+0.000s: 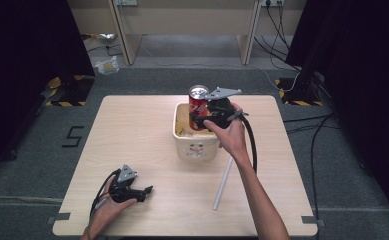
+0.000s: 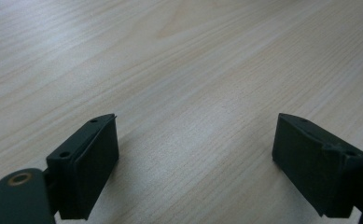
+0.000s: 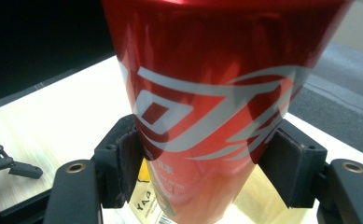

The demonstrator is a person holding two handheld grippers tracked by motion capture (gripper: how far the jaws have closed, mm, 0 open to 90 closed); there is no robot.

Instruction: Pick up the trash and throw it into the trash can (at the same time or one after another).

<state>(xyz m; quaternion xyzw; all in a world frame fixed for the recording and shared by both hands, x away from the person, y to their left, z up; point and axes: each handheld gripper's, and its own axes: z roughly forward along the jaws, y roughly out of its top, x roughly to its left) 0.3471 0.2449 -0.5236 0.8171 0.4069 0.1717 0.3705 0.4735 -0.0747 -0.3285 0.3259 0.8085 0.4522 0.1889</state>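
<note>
A red drink can [image 1: 198, 104] with a silver top stands upright over the white square bin [image 1: 197, 147] at the table's middle. My right gripper [image 1: 200, 119] is shut on the can's lower half; in the right gripper view both pads [image 3: 128, 163] press against the red can [image 3: 207, 93]. Yellow and white packaging lies inside the bin below the can. My left gripper [image 1: 144, 191] rests low at the table's near left, open. In the left gripper view its fingers [image 2: 90, 158] stand wide apart over bare wood, with nothing between them.
A pale straw-like tube [image 1: 222, 182] lies on the wooden table [image 1: 132, 130] to the right of the bin. Desk legs and cables stand on the floor beyond the far edge. The left gripper [image 3: 11, 165] is at the far left of the right gripper view.
</note>
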